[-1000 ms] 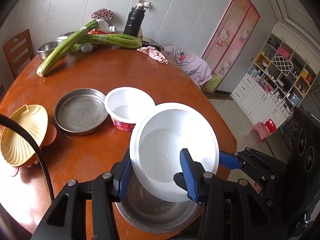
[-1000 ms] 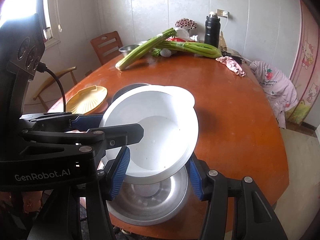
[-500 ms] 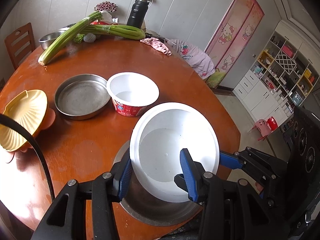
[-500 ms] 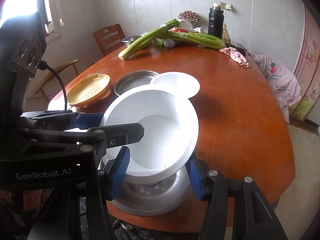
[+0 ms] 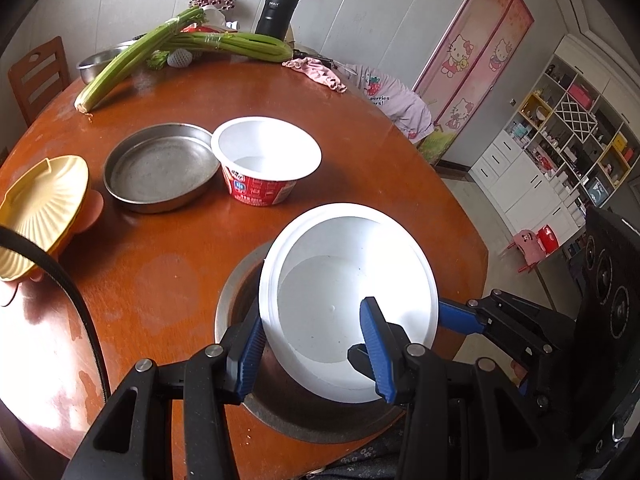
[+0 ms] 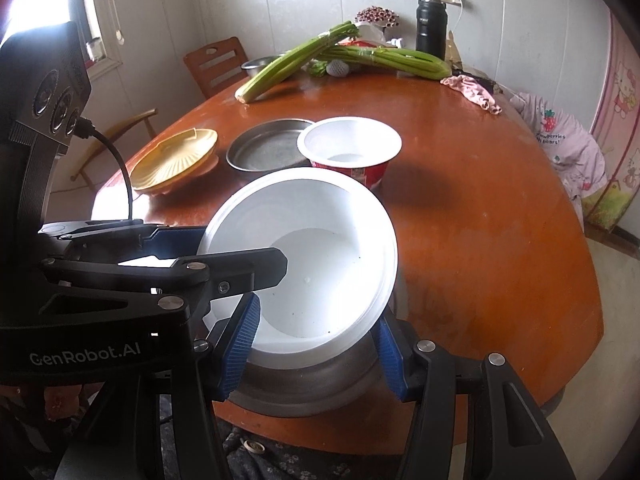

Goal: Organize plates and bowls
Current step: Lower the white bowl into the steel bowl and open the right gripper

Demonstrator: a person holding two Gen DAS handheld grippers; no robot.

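Both grippers grasp a tilted white plastic bowl [image 5: 348, 300] over a round steel basin [image 6: 320, 380] at the brown wooden table's [image 5: 180, 272] near edge: left gripper [image 5: 316, 344] pinching its rim, right gripper [image 6: 316, 344] clamped around its sides.

Celery stalks [image 5: 168, 46] lie across the far edge of the round wooden table [image 5: 168, 264], upper left of the frame. A black flask [image 5: 277, 12] stands behind them. A pink cloth [image 5: 318, 74] sits right of the celery. A wooden chair [image 6: 218, 64] stands beyond.
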